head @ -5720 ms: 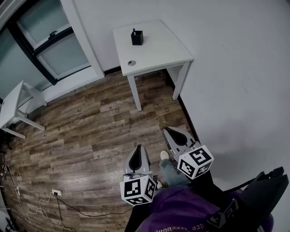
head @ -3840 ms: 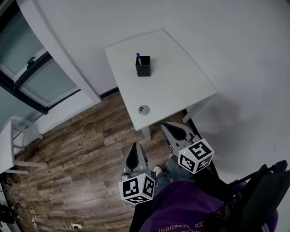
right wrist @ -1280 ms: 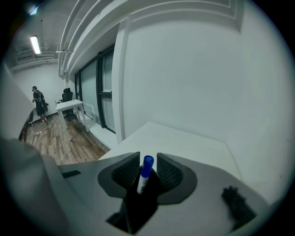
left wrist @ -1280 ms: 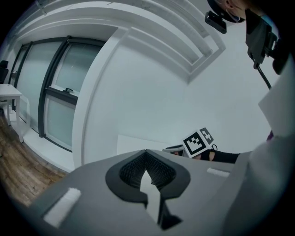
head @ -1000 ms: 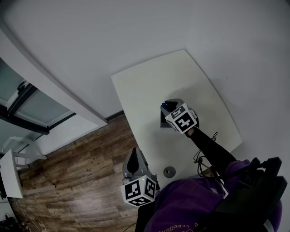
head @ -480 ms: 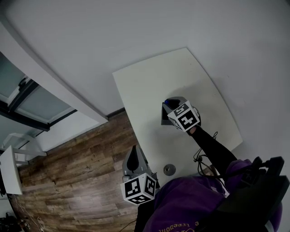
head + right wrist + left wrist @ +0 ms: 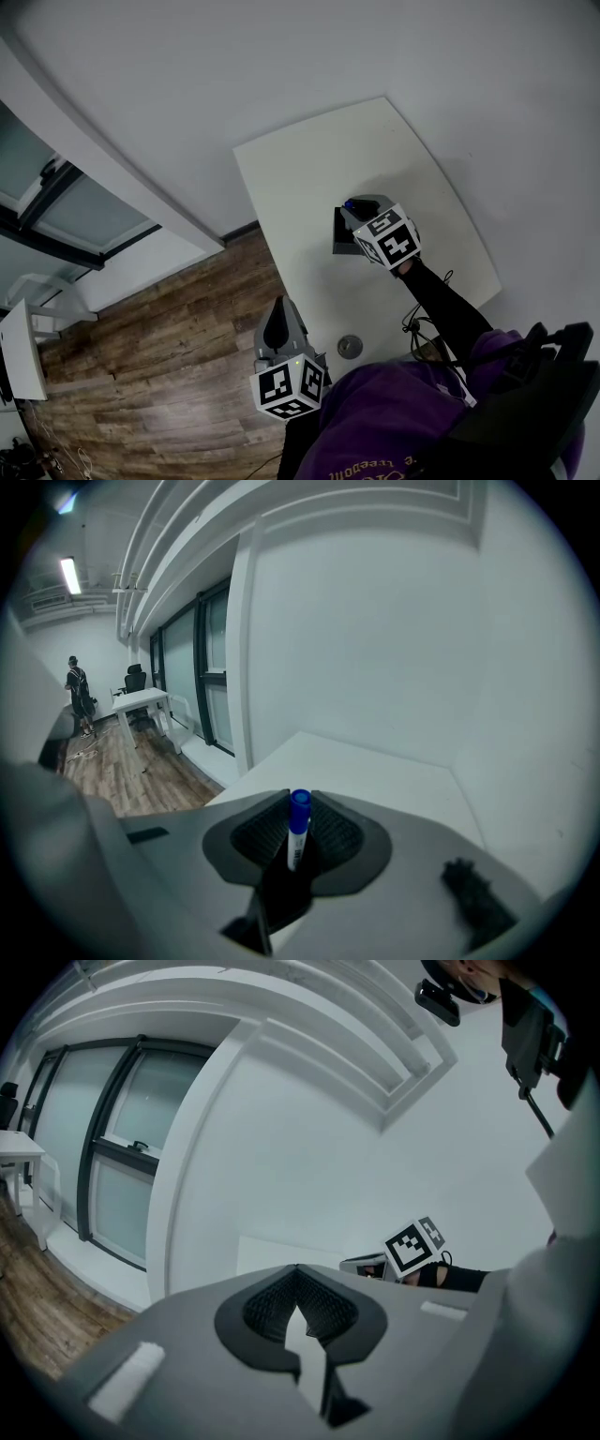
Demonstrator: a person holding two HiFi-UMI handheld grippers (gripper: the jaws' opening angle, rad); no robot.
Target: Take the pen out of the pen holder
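A black square pen holder [image 7: 339, 234] stands on the white table [image 7: 309, 178], half hidden under my right gripper [image 7: 355, 207]. The pen's blue cap [image 7: 349, 204] shows just past the gripper's tip. In the right gripper view the white pen with its blue cap [image 7: 297, 829] stands upright between the two dark pads, touched on both sides; the right gripper [image 7: 299, 823] is shut on it, with the holder [image 7: 279, 894] dark below. My left gripper [image 7: 277, 315] hangs off the table's near left edge, over the floor, shut and holding nothing [image 7: 298, 1284].
A small round metal thing [image 7: 350, 348] lies near the table's front edge. White walls meet behind the table [image 7: 375, 771]. A window [image 7: 56, 216] and wood floor [image 7: 169, 347] lie to the left. A second white table [image 7: 141, 700] and a distant person [image 7: 77, 694] stand far off.
The person walked up to the table and the right gripper reached onto the pen holder. Over the last second it shifted slightly right around the pen. The left gripper barely moved.
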